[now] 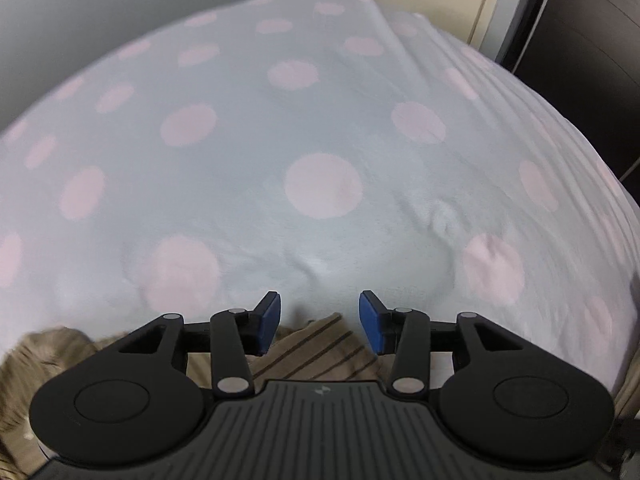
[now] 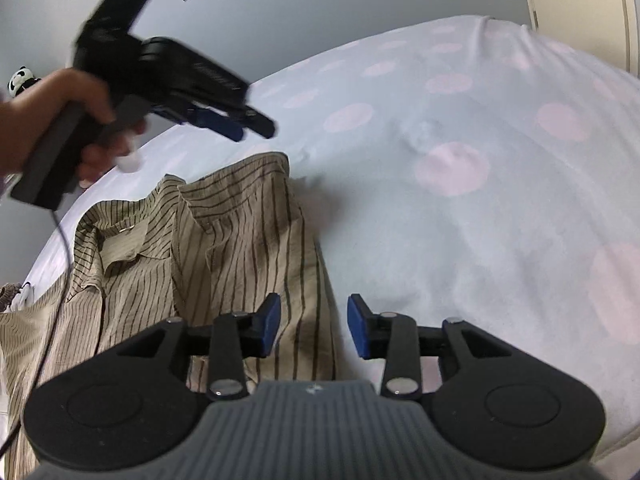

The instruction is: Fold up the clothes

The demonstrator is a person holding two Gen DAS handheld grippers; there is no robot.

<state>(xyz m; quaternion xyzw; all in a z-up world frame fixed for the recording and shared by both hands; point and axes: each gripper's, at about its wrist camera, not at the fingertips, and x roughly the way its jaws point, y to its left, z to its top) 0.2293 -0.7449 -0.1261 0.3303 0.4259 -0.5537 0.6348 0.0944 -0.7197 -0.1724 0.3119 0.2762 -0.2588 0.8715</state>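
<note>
Striped tan shirt (image 2: 224,248) lying collar-up at the 8 o'clock part of the polka-dot bed blanket (image 2: 480,220), left gripper (image 1: 319,320) and right gripper (image 2: 313,326) both released and empty: next, pinch the shirt's edge squarely, lifting no blanket.

Shirt (image 2: 240,248): thin woven cloth, tan with dark stripes, creased, matt. Blanket (image 1: 320,128) ahead of the tool: soft fleecy pile, matt. Right tool (image 2: 313,326): matt black plastic, blue rubbery pads (image 2: 271,320), shiny metal pins.
</note>
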